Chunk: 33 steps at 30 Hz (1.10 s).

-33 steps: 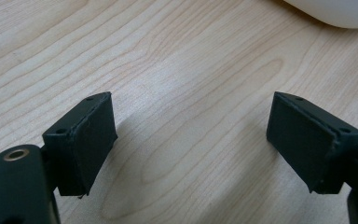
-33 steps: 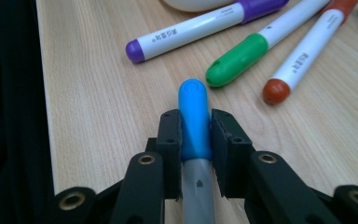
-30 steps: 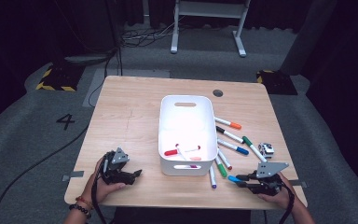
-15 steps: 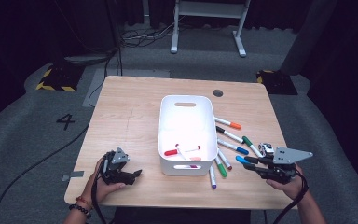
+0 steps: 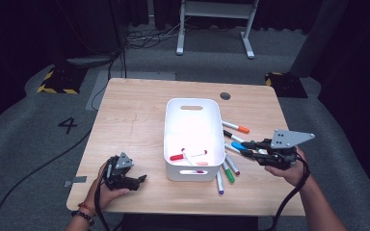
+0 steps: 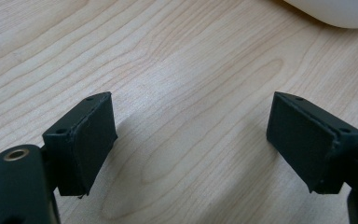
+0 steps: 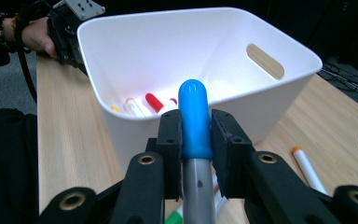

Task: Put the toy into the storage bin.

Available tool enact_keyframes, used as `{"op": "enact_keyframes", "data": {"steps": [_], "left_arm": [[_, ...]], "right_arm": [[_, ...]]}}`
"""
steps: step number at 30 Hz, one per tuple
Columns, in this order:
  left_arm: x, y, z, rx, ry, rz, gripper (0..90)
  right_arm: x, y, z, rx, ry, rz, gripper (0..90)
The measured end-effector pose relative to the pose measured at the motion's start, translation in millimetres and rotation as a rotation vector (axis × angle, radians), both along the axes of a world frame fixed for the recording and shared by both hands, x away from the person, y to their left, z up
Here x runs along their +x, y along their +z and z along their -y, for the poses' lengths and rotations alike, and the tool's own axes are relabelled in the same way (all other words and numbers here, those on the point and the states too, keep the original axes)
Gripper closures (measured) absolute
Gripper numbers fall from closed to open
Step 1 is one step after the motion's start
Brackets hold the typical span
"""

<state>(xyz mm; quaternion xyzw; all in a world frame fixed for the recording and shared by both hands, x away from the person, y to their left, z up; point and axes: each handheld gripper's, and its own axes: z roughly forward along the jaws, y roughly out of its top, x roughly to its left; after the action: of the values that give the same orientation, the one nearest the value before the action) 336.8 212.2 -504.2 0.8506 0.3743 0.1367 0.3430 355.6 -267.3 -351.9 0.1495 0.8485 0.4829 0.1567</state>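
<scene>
High view, catalogued by size. Table (image 5: 135, 120): pale wood, the work surface.

Bin (image 5: 193, 118): white, handle slots at both ends, standing at table centre so either hand can reach it; several markers, one red-capped (image 5: 177, 157), lie at its 6 o'clock end.

Loose markers (image 5: 229, 171): scattered on the wood at the bin's 3 to 5 o'clock side, apparently awaiting collection; one orange-capped (image 5: 237, 128).

Left gripper (image 5: 142, 179): resting on the table at the bin's 8 o'clock, jaws wide apart and empty over bare wood, seemingly idle.

Right gripper (image 5: 247, 148): raised at the bin's 4 o'clock, pointing toward it, jaws clamped on the blue-capped marker (image 7: 194, 119), gripped at the cap with the tip aimed at the bin's wall, likely for dropping in.
</scene>
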Motion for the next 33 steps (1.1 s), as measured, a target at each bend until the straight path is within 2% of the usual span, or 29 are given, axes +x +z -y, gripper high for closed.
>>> {"op": "enact_keyframes", "data": {"steps": [5,14,16,20,27,29,30,33], "left_arm": [[0.0,0.0,0.0,0.0,0.0,0.0,15.9],[-0.1,-0.2,0.1,-0.003,0.001,-0.004,15.8],[-0.1,-0.3,0.2,-0.004,0.001,-0.003,15.9],[0.0,0.0,0.0,-0.001,0.0,0.0,15.9],[0.0,-0.2,0.1,-0.004,0.0,-0.002,15.9],[0.0,-0.2,0.1,-0.004,0.001,-0.002,15.9],[0.0,-0.2,0.1,-0.004,0.001,-0.002,15.9],[0.1,0.0,0.0,-0.001,0.0,0.0,15.9]], "right_arm": [[8.2,14.2,-23.7,-0.016,0.034,0.009,74.5],[24.6,27.0,-64.8,-0.056,0.072,-0.011,74.5],[26.1,27.7,-69.1,-0.061,0.076,-0.013,74.5],[33.2,30.9,-93.2,-0.102,0.094,-0.029,74.5],[36.2,33.4,-125.7,-0.136,0.126,-0.045,74.5],[36.5,33.1,-130.5,-0.142,0.132,-0.047,74.5],[35.9,31.4,-140.4,-0.161,0.137,-0.052,74.5],[35.4,26.0,-152.8,-0.189,0.148,-0.064,74.5]]}}
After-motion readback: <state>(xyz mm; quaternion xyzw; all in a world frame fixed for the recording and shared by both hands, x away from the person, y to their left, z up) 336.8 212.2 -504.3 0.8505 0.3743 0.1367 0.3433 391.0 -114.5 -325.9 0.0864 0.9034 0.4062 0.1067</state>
